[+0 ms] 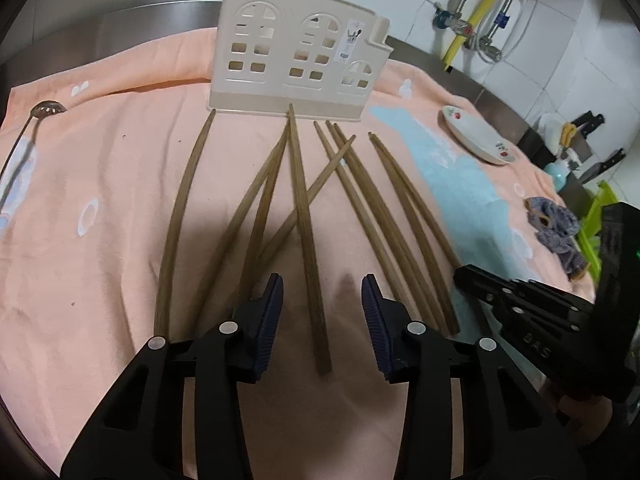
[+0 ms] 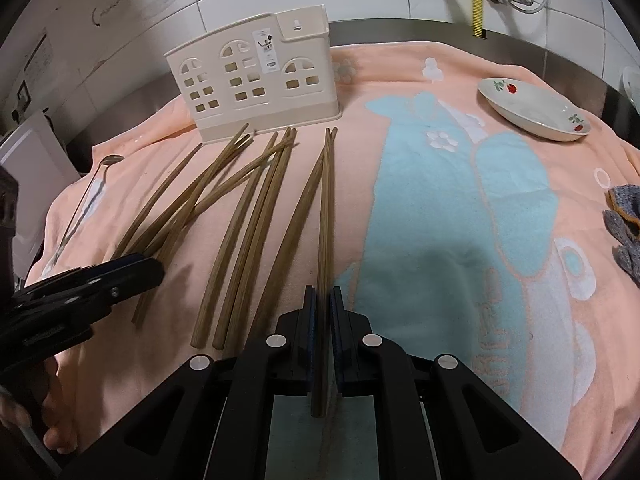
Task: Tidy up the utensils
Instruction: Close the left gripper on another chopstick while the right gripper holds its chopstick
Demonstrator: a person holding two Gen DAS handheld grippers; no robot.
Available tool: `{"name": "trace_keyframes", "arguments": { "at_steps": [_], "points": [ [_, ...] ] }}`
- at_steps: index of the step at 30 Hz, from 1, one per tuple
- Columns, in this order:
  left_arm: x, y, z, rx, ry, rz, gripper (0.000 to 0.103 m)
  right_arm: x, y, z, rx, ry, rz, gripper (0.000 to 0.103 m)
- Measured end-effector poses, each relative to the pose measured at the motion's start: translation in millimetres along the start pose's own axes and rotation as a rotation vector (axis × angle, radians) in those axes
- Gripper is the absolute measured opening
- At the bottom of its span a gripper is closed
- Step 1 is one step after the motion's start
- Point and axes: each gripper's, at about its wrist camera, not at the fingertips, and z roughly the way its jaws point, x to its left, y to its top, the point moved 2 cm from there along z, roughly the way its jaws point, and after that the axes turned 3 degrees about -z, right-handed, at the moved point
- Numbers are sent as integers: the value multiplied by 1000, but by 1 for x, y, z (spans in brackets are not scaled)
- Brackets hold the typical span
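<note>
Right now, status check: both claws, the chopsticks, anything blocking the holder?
Right claw shut on one chopstick. Left claw open, straddling a chopstick lying flat. Other chopsticks loose on the towel. Holder upright behind them, nothing in the way.

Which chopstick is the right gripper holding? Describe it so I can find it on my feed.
Start at the cream house-shaped plastic utensil holder at the back of the peach towel. A row of brown wooden chopsticks fans toward you; take the rightmost one, beside the blue patch. Only it runs between the right gripper pads, clamped.
</note>
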Motion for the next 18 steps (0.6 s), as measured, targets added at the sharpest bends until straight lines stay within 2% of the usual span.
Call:
{"name": "trace_keyframes", "arguments": {
  "at_steps": [7, 9, 15, 18],
  "points": [
    [-3, 4, 11, 13, 42, 17, 30, -2, 0, 1, -6, 20, -9, 7],
    [-4, 5, 12, 19, 43, 23, 19, -2, 0, 1, -7, 20, -10, 7],
    [-7, 4, 14, 20, 93, 52, 9, -2, -1, 1, -9, 19, -12, 7],
    [-8, 5, 15, 21, 110, 64, 8, -1, -1, 1, -13, 12, -23, 7]
  ]
}}
